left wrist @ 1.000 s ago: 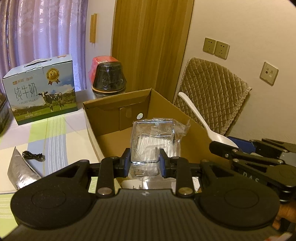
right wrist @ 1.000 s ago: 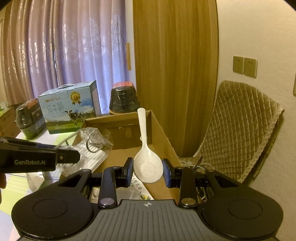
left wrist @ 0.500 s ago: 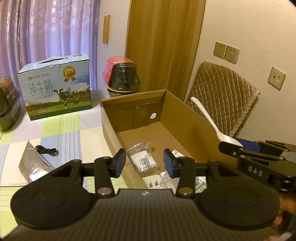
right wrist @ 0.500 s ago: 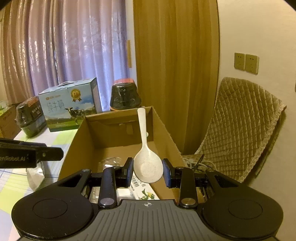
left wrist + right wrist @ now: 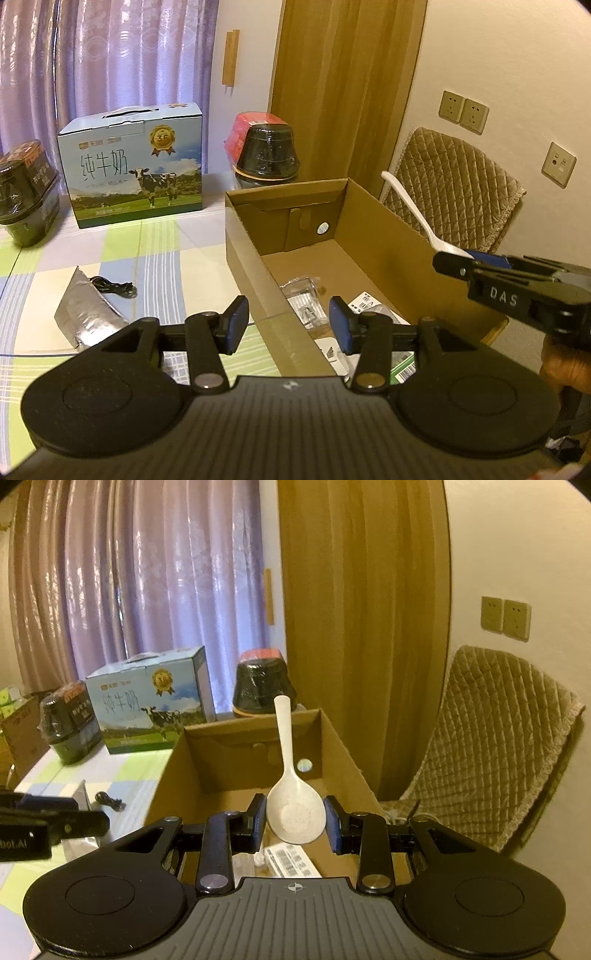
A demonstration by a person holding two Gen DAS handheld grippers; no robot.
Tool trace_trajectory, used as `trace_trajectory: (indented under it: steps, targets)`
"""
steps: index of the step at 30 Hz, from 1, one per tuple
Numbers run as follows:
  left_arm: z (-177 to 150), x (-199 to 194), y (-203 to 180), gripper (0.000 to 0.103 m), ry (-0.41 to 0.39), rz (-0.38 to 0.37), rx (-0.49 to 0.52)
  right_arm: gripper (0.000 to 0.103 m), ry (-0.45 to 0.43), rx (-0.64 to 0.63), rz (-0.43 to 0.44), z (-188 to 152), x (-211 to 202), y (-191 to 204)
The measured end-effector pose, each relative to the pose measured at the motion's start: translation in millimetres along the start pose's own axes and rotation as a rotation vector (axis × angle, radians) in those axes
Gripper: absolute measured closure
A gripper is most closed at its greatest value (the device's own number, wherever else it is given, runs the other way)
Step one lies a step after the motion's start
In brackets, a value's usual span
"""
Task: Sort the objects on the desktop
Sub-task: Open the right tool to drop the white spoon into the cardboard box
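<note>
Surroundings: open brown cardboard box [image 5: 373,236] on the checked-cloth counter [image 5: 162,258]; clear plastic packet [image 5: 303,295] lies inside.
Left tongs [image 5: 288,325]: spread wide, empty, above the box's near wall.
Right tongs [image 5: 295,823]: pinching white plastic rice spoon [image 5: 293,805] by its bowl, over the box.
Left view only: silver foil pouch [image 5: 83,314] beside black cable [image 5: 114,286].

The cardboard box [image 5: 255,236] stood at the right edge of the table [image 5: 162,258], with a clear packet [image 5: 303,295] and some labelled packs [image 5: 365,301] lying on its floor toward the near end. Behind the box, by the table's far edge, sat a domed pot [image 5: 266,155], with the milk carton [image 5: 133,166] to its left and a wrapped tub [image 5: 26,192] at the far left corner. Left of the box, a foil pouch [image 5: 85,314] lay toward the near edge with a coiled cable [image 5: 112,287] just behind it, and a padded chair [image 5: 454,184] stood off the table's right side.
</note>
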State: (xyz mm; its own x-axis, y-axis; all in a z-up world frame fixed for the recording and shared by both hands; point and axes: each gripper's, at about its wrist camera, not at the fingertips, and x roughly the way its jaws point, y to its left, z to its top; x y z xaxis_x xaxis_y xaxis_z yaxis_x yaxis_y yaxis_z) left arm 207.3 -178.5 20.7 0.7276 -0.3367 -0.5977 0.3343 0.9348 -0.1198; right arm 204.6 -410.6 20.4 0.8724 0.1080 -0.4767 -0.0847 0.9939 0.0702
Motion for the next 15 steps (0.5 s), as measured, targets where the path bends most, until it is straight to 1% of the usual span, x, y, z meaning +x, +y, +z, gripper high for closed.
trace_trajectory:
  steps: [1, 3, 4, 5, 10, 15]
  targets:
    - [0, -1, 1, 0.06, 0.0, 0.001, -0.001, 0.073, -0.009, -0.001, 0.011, 1, 0, 1]
    - [-1, -2, 3, 0.06, 0.0, 0.005, -0.003, 0.064, -0.009, -0.001, 0.02, 2, 2, 2]
    - [-2, -3, 4, 0.06, 0.001, 0.007, -0.005, 0.052, -0.008, 0.002, 0.018, 2, 2, 2]
    - [-3, -4, 5, 0.059, 0.001, 0.007, -0.008, 0.047, -0.009, 0.008, 0.02, 1, 1, 1]
    - [-6, -12, 11, 0.058, 0.001, 0.017, -0.019, 0.044, 0.016, 0.018, 0.015, -8, -7, -2]
    - [-8, -31, 12, 0.056, -0.013, 0.025, -0.021, 0.039, 0.027, 0.028, 0.005, -13, -25, -2]
